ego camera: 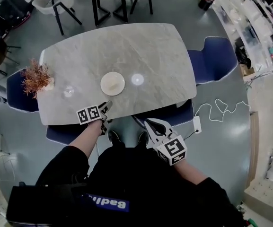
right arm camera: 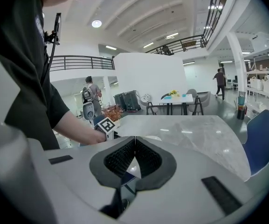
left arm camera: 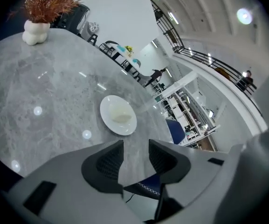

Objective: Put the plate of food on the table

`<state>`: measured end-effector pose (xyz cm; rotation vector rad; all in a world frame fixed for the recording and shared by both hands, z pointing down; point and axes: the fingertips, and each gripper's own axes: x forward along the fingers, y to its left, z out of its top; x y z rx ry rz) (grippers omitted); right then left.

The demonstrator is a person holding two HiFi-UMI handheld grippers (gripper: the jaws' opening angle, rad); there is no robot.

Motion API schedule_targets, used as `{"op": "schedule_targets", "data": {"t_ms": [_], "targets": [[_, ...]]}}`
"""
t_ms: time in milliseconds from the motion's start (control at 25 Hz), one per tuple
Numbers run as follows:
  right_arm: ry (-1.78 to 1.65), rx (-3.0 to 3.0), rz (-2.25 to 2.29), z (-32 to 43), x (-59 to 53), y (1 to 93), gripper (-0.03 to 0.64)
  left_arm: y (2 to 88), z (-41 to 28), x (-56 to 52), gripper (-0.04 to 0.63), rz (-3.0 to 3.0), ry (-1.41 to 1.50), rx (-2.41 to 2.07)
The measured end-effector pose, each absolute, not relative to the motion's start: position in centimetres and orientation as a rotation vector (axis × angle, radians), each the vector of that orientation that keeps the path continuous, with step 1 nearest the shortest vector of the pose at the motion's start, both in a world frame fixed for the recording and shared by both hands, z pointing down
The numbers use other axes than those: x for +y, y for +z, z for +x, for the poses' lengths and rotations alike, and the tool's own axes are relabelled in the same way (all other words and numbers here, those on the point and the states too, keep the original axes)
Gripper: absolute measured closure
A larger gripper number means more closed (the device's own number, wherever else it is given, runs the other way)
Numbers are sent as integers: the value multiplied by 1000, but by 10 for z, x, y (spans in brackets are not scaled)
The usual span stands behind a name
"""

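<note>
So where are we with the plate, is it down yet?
Done: the round white plate of pale food sits flat on the grey marble table, apart from both grippers. In hand: nothing. The left gripper is open and empty at the near table edge, and the right gripper is shut on nothing, off the table. Left: apparently nothing but backing away.

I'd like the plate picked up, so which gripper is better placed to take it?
Left. The left gripper is over the near edge of the table, jaws apart and aimed at the plate. The right gripper is shut and sits short of it.
</note>
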<state>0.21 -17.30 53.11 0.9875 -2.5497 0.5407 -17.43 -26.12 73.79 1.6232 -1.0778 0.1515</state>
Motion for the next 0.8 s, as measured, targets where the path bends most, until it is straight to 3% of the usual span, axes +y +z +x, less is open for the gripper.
{"op": "schedule_targets", "data": {"t_ms": [360, 800], "targets": [[499, -2606, 907, -22, -173, 531, 607, 670, -163, -211, 427, 1913, 186, -1129], [489, -2630, 827, -37, -171, 532, 607, 589, -166, -173, 584, 2136, 92, -1187]]}}
